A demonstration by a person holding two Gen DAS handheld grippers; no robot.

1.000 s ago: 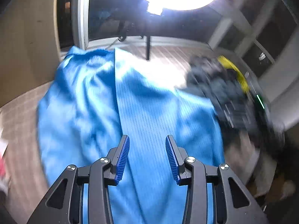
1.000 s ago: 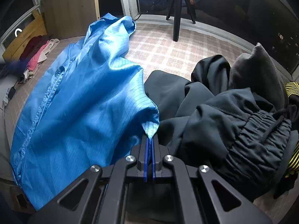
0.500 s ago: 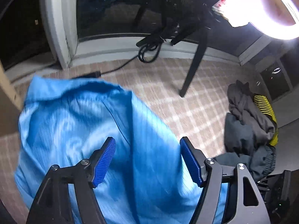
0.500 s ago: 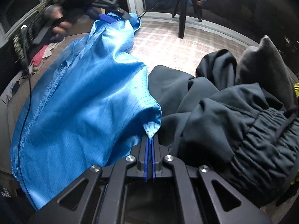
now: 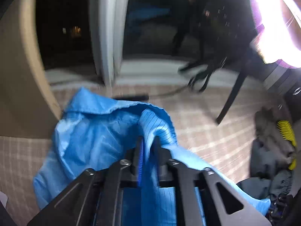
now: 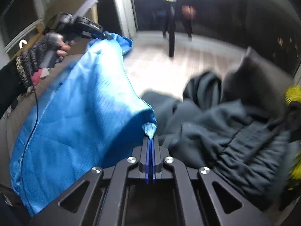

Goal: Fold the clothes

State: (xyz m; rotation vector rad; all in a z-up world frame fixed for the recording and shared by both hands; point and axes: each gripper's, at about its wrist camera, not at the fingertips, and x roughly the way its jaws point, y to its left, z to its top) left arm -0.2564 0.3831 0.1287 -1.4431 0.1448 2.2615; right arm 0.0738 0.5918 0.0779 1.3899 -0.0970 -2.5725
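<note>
Blue garment [image 6: 79, 113] pinched by clenched left gripper [image 5: 148, 143], right gripper [image 6: 150, 141] likewise clamped

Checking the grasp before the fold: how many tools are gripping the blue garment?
2. The left tool pinches the blue garment at its far upper edge; the right tool pinches a near corner beside the dark clothes pile.

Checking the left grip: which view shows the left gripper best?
The right wrist view: the whole left gripper shows, hand-held, pinching the blue garment. The left wrist view shows only its fingers, closed on fabric.
</note>
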